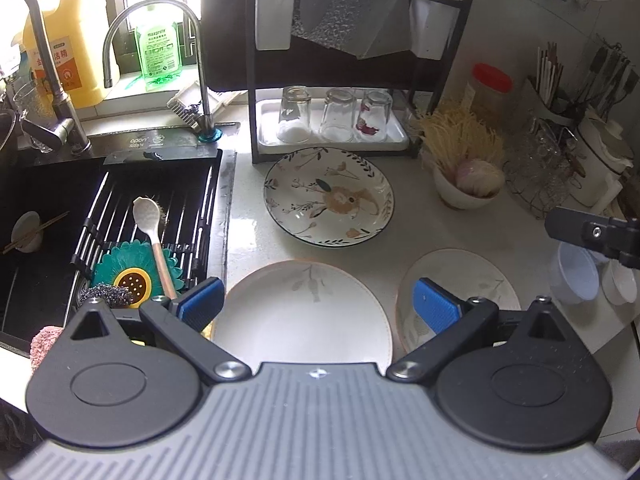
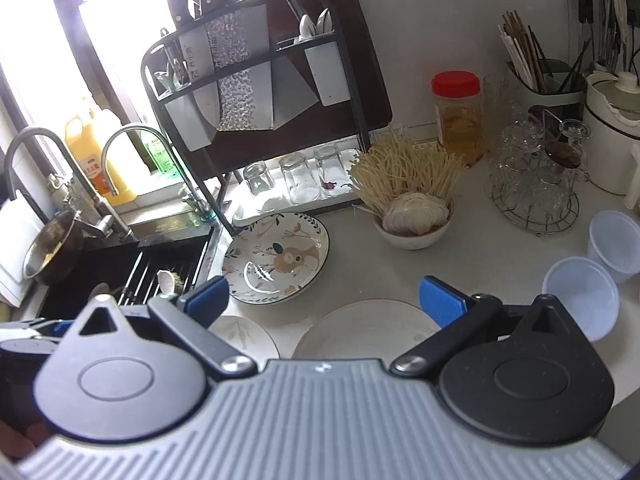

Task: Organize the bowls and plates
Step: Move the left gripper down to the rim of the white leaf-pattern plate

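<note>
holding both the left gripper (image 1: 318, 308) and right gripper (image 2: 322, 298) wide open and empty, we judge the white plate (image 1: 304, 312) stiff, glazed, slippery, breakable; pinch its rim.

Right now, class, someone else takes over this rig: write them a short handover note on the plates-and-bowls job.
Left tool: open, empty, hovering over the near white plate.
Right tool: open, empty, above the second white plate.
Rabbit-pattern plate lies flat in front of the rack; two clear plastic bowls stand at the right, and a small bowl with chopsticks is in the sink.
Done: nothing stacked or racked yet.
Left: gather all three plates and group the bowls.
</note>
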A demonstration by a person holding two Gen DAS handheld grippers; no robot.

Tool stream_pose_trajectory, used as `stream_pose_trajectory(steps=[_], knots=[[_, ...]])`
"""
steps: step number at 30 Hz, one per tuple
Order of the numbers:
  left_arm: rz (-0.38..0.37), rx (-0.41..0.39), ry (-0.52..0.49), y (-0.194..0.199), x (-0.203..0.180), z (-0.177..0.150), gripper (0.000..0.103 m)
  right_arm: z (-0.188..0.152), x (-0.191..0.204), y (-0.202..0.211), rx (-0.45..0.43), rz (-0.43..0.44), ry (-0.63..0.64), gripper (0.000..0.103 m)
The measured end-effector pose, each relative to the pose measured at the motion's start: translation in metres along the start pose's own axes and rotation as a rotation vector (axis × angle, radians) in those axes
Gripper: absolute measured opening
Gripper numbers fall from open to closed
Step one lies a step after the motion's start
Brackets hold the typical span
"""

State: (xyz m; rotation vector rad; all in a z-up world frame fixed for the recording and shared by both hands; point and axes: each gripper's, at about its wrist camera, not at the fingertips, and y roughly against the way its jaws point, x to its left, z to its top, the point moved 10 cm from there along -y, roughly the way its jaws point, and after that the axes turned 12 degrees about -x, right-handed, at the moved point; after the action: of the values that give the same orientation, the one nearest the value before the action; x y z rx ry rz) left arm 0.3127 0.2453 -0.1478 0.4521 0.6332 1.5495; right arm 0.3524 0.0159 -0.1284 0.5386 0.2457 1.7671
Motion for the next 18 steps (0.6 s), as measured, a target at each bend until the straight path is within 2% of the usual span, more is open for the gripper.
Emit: stream_pose_trajectory(steps=[2, 6, 13, 18], knots=[[0.038, 0.004, 0.008, -0.008, 0.009, 0.0, 0.102, -0.003, 0.004, -0.012, 0.019, 0.016, 0.005, 0.103], [0.063, 0.012, 0.063, -0.02, 0.022, -0.005, 0.102, -0.011, 0.017, -0.037, 0.067, 0.067, 0.029, 0.103], [0.114, 0.073, 0.119, -0.042, 0.048, -0.037, 0.102, -0.031, 0.044, -0.074, 0.147, 0.202, 0.078, 0.101], [0.149, 0.143, 0.177, -0.057, 0.068, -0.068, 0.101, -0.057, 0.056, -0.1, 0.254, 0.268, 0.095, 0.084]])
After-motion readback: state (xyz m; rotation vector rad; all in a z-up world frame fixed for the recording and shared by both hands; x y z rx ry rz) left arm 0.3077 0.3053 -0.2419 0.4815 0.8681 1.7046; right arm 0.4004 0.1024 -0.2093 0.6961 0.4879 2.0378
